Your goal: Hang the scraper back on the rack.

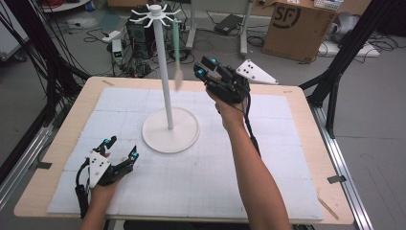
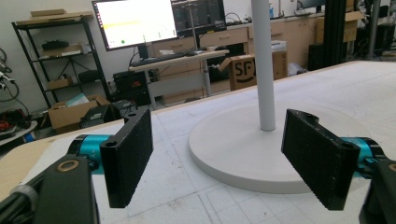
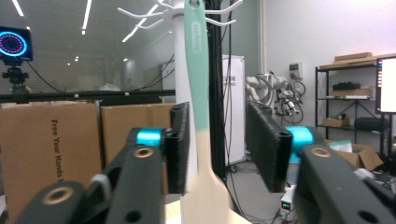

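Observation:
A white hook stand (image 1: 163,72) rises from a round base (image 1: 170,130) in the middle of the mat. From one of its top hooks hangs a spoon (image 1: 177,48) with a mint-green handle and a beige head. My right gripper (image 1: 205,67) is held up beside it. In the right gripper view the spoon (image 3: 196,70) hangs between the jaws of the right gripper (image 3: 222,147), close against the left pad with a clear gap to the right pad. My left gripper (image 1: 122,147) rests open and empty at the mat's front left, facing the base (image 2: 233,149).
The white mat (image 1: 268,158) covers most of the wooden table (image 1: 72,129). A thin wooden stick (image 1: 328,207) lies at the front right corner. A cardboard box (image 1: 297,26), cables and black frame posts stand on the floor behind the table.

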A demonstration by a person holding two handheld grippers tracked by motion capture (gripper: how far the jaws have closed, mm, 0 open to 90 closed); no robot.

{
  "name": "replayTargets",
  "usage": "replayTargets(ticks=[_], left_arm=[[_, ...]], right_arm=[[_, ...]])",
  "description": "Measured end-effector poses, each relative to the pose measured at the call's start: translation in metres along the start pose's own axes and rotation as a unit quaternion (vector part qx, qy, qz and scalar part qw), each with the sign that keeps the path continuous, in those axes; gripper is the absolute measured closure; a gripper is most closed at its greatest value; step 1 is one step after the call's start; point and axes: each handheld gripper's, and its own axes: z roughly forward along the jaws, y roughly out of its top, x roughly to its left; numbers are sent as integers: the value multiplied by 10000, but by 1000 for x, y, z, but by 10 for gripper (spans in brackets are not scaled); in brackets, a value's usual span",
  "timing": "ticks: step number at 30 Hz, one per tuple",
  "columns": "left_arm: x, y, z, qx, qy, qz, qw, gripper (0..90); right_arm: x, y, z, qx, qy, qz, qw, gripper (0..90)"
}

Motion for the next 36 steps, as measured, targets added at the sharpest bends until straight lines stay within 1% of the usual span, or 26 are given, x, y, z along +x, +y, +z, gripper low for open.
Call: replayTargets(ticks=[1,2,5,7,8,12,15,17,20,22,25,27,29,32,34,36], left_arm=[[0,0,0,0,0,0,10000,256],[0,0,0,1,0,-1,10000,255],[0,0,0,-1,0,7,10000,256],[0,0,0,2,0,4,10000,256],[0,0,0,1,0,3,10000,255],[0,0,0,0,0,-2,10000,255],[0,0,0,-3,8,-5,10000,255],[0,0,0,-7,8,-5,10000,254],[0,0,0,-2,7,10,10000,254],[0,0,0,-3,7,6,10000,254],[0,0,0,-1,10,4,10000,254],[0,0,0,3,9,10,10000,254],[-1,0,0,-11,19,-4,10000,255],[0,0,0,-3,13,5,10000,254],[0,0,0,-1,15,7,10000,254],[0,0,0,-2,21,5,10000,254]], right_arm=[[0,0,0,5,-7,13,10000,509],[0,0,-1,21,-9,18,10000,479],[1,0,-1,29,-63,16,10000,392],[1,0,-1,33,-53,32,10000,346],[1,0,-2,72,-88,3,9999,322],[2,0,-7,111,-180,-66,9998,277],[3,-3,-16,139,-214,-175,9995,259],[3,-5,-22,212,-271,-163,9993,225],[3,-6,-35,228,-346,-324,9986,219],[4,-6,-46,212,-391,-366,9983,213],[5,-7,-63,103,-497,-409,9979,207],[4,-8,-75,37,-607,-495,9969,207],[3,-11,-87,10,-743,-448,9962,207],[1,-17,-106,-37,-844,-358,9958,207],[2,-21,-119,-100,-927,-361,9950,207],[3,-25,-131,-101,-1000,-435,9940,208]])
